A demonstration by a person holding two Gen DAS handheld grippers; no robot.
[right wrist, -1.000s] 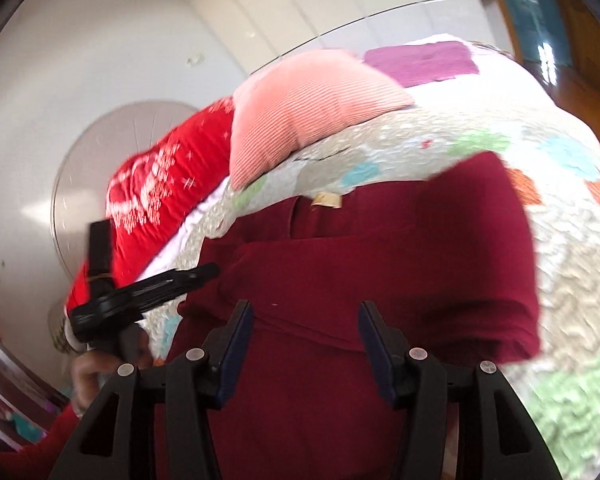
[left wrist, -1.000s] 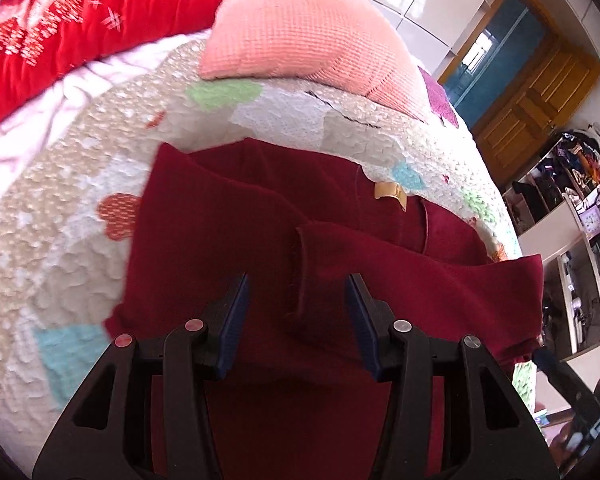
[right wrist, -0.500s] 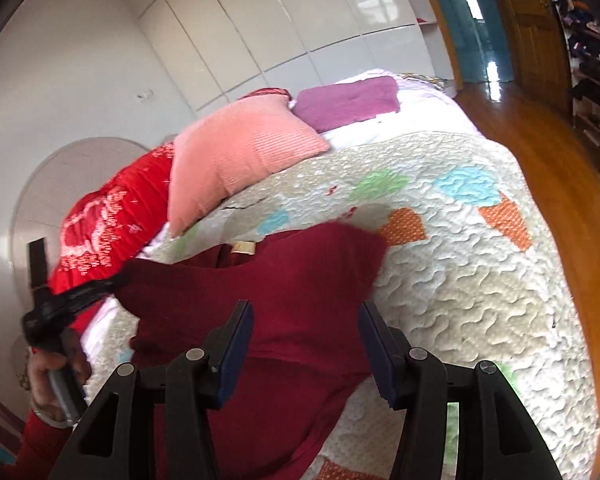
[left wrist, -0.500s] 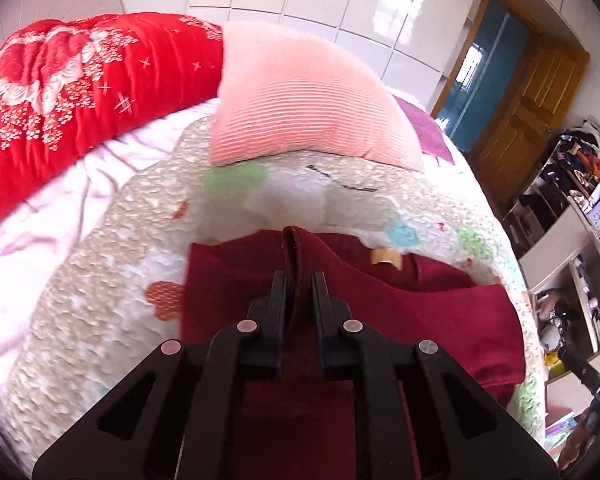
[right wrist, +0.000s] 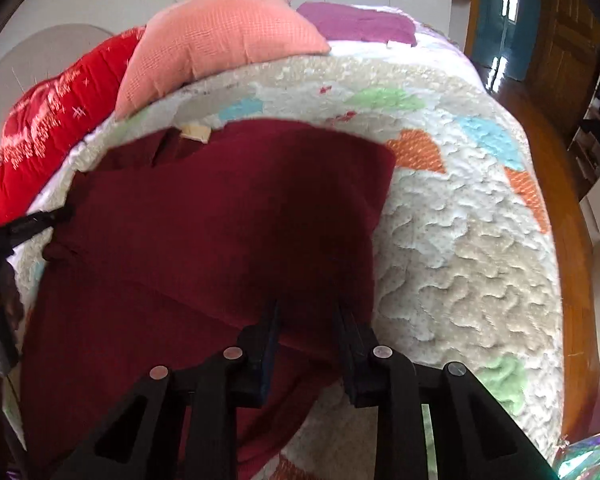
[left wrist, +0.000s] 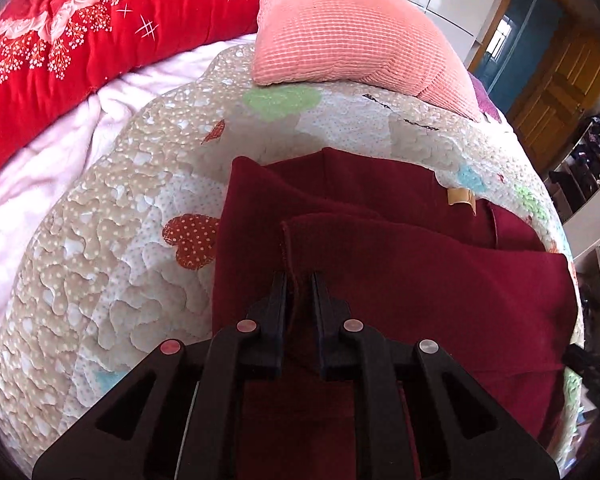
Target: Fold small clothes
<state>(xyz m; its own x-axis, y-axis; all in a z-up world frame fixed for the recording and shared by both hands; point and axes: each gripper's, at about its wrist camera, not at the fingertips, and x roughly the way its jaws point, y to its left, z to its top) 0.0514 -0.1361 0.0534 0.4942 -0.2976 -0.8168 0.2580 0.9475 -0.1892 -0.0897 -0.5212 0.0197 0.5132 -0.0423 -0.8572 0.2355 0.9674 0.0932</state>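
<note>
A dark red garment [left wrist: 420,272] with a tan neck label [left wrist: 460,197] lies partly folded on the quilted bed cover [left wrist: 120,260]. My left gripper [left wrist: 300,276] is shut on a raised fold at the garment's left edge. In the right wrist view the same garment [right wrist: 220,220] fills the middle and its label [right wrist: 196,132] shows at the top. My right gripper [right wrist: 308,308] stands over the garment's right edge. Its jaws are closing with cloth between them, and a gap still shows. The left gripper [right wrist: 32,220] appears at that view's left edge.
A pink pillow [left wrist: 340,32] and a red floral blanket [left wrist: 80,40] lie at the head of the bed, with a purple cloth [right wrist: 360,22] behind. The bed's right edge drops to a wooden floor [right wrist: 560,200]. Wooden doors [left wrist: 560,80] and shelves stand beyond.
The left jaws closed on the garment's fold and stay shut on it. The right jaws have narrowed around the garment's right edge. Both views tilted up, then back down toward the bed.
</note>
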